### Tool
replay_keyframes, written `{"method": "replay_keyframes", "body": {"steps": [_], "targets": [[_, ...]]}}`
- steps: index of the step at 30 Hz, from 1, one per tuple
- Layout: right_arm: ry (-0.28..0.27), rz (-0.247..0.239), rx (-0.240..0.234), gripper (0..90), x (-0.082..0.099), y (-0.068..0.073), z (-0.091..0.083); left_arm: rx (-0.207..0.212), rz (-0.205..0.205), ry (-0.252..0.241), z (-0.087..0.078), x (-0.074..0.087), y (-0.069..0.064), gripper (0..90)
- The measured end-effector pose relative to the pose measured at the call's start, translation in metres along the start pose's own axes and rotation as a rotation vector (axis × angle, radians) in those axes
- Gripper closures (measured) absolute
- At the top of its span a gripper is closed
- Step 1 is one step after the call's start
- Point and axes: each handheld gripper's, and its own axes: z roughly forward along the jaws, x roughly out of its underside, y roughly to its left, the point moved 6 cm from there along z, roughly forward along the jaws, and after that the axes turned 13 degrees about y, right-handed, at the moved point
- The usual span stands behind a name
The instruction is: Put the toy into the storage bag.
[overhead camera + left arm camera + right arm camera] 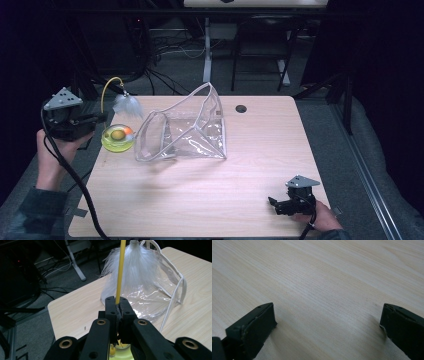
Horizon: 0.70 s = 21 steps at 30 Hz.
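We hold the yellow wand (120, 270) of a feather toy clamped between the jaws of our left gripper (116, 305), at the table's left edge; its white feather tuft (128, 105) hangs in the air at the end of the bent wand, just beside the mouth of the clear plastic pouch (185, 131). The toy's yellow-green round base (118, 138) appears, in the high view, to sit on the table (210, 200) just left of the pouch. We judge the work to be about halfway: the toy is gripped and brought to the pouch, but nothing is inside it yet. The pouch lies on its side with its white-trimmed opening (150, 136) facing the toy, so the way in looks free. Our right gripper (276, 205) rests near the front right corner, its jaws spread wide over bare wood and holding nothing. There is broad open tabletop between it and the pouch, while the left side is tight against the edge.
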Motion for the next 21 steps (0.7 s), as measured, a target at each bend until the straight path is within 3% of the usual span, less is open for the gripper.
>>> {"method": "replay_keyframes", "body": {"steps": [21], "targets": [[0.003, -0.001, 0.005, 0.0, 0.000, 0.000, 0.000, 0.012, 0.048, -0.008, 0.006, -0.029, -0.007, 87.9]]}}
